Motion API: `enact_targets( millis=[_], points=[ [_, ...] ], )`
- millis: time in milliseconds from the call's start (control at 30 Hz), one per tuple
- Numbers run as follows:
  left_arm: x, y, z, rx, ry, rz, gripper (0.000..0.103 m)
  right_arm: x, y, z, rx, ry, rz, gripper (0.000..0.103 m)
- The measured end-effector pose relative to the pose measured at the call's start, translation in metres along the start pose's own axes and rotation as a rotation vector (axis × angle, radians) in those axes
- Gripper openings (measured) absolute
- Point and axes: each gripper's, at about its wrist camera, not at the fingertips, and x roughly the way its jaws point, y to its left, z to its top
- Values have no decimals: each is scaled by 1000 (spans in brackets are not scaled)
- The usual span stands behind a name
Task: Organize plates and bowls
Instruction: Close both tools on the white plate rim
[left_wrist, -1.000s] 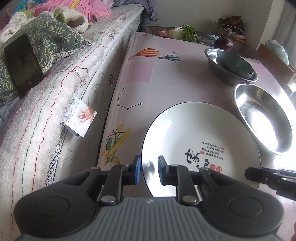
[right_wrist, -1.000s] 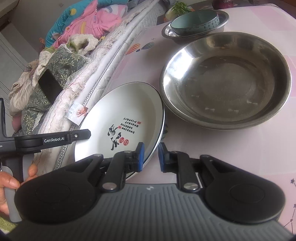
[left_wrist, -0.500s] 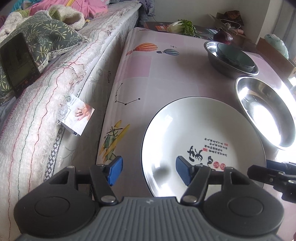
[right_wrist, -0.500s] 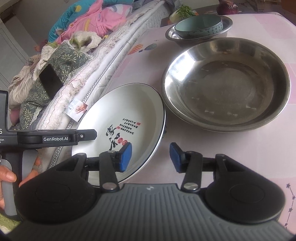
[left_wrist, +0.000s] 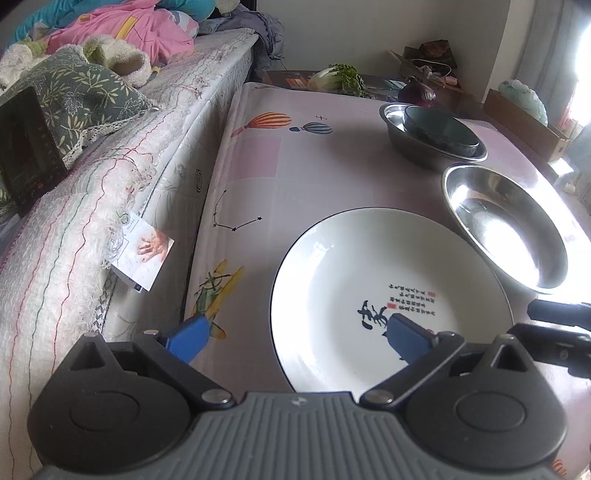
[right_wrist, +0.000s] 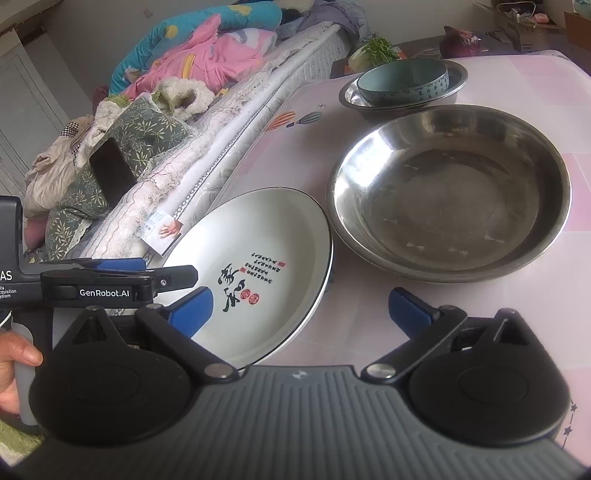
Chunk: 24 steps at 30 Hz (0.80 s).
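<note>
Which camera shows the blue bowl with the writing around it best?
The right wrist view. There the round blue ceramic bowl shows its inside and the pattern around its outer wall as it sits in the small steel bowl. The left wrist view shows the same bowl darker, with the pattern not readable.

Plate (left_wrist: 369, 266): white, thin dark rim, black calligraphy w/ red seals. Basin (right_wrist: 448, 192): bare shiny steel. Bowl (right_wrist: 404, 83): teal, script band outside. Cloth (left_wrist: 258, 177): pink/white checks, striped balloons, constellations. Pillow (left_wrist: 81, 99): green, pale leaves. Pads (right_wrist: 192, 312): blue.
</note>
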Motion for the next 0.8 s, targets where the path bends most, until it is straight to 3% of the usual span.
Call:
enact_targets(
  millis=[67,267,600,800],
  points=[
    [0,4,-2,-27,2,-42,103,-2,2,-1,-20,-15,-13,102],
    [-4,-4,-3,50,-33,40,103,-3,5,-1,-34,-22,-48,102],
    [-2,-3,-7,57,-47,45,103,4,-3,-6,-13,-15,-33,102],
    [-4,-7,-12,106,-106,50,103,10,-10,-10,14,-1,-6,102]
  ],
)
